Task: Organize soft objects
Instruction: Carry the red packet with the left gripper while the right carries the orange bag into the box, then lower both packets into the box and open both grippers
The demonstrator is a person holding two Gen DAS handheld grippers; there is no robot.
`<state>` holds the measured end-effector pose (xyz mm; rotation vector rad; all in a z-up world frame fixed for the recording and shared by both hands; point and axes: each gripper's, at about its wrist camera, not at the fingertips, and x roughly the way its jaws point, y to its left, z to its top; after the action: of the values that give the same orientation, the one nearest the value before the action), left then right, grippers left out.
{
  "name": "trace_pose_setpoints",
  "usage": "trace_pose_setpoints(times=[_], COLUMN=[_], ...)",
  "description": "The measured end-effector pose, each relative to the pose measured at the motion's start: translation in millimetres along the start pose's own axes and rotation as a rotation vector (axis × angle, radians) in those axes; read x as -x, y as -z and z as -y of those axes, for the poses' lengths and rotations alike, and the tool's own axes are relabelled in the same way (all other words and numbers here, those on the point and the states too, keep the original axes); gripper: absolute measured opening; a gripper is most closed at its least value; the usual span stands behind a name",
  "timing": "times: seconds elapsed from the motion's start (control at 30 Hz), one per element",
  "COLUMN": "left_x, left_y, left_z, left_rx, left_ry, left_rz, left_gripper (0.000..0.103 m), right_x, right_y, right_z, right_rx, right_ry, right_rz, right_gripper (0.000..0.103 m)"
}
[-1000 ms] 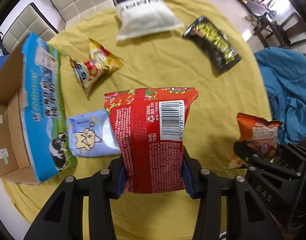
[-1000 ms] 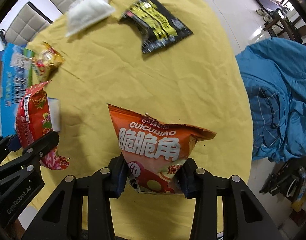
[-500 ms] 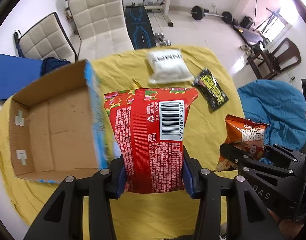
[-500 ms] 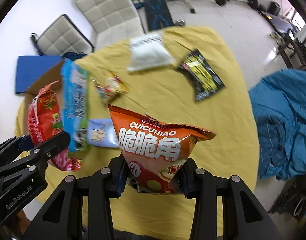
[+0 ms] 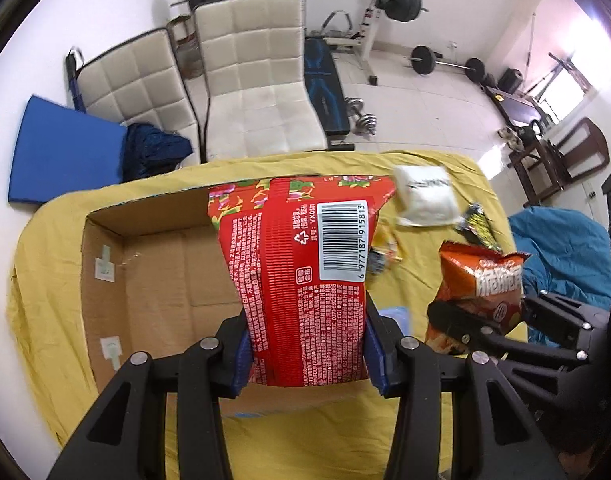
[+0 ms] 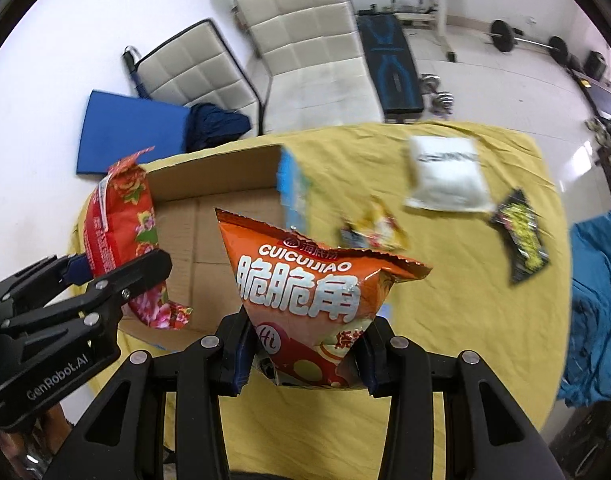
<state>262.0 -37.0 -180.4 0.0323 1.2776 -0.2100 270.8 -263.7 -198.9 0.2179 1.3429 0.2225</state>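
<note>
Bright window glare at right, motion-blurred tabletop packets, heavy fisheye edge warping.

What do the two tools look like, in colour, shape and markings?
Both are black plastic, with angular linkage arms, silver screws and blue pads on the fingers. The left tool has white "GenRobot.AI" lettering on its body. The right tool shows no lettering here.
</note>
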Motion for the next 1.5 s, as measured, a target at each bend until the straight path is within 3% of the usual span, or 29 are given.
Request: trace_pose_setpoints(times=[0.2,0.37,0.63,0.8,1.23,1.5], left_x=[-43.8,-86.7,-146.8,-170.8,-185.0,-166.8], left_y=[-19.3,-29.0,-38.3,-37.5,-36.7,-35.5], left_z=[-68.8,-104.8,-136.7,-146.2,-154.3,-161.0], left_rx=[0.073,0.108,0.144,0.157,0.17,0.172], left_ry=[0.022,0.073,0.186,0.196,0.212,0.115], left_rz=[-0.078,-0.163,-0.271,-0.306,-0.326,-0.292], left_gripper=[0.043,0.043,0.043,0.043,0.043,0.043], right_x=[-72.1,-128.0,-186.7,-218.6,-255.8,-262.4], right_y=[-30.1,-46.2,-64.6,-68.3,-72.9,-78.2], right_z=[-44.9,-68.1,-89.7,-91.5,-88.2,-87.1], right_rx=[0.022,0.03,0.049,0.051,0.038,0.023], right_ry=[-0.005,0.014,0.053,0.078,0.125,0.135], right_rz=[-0.071,-0.126,-0.169,-0.206,-0.264,-0.276], right_gripper=[0.044,0.044,0.044,0.044,0.045,0.055])
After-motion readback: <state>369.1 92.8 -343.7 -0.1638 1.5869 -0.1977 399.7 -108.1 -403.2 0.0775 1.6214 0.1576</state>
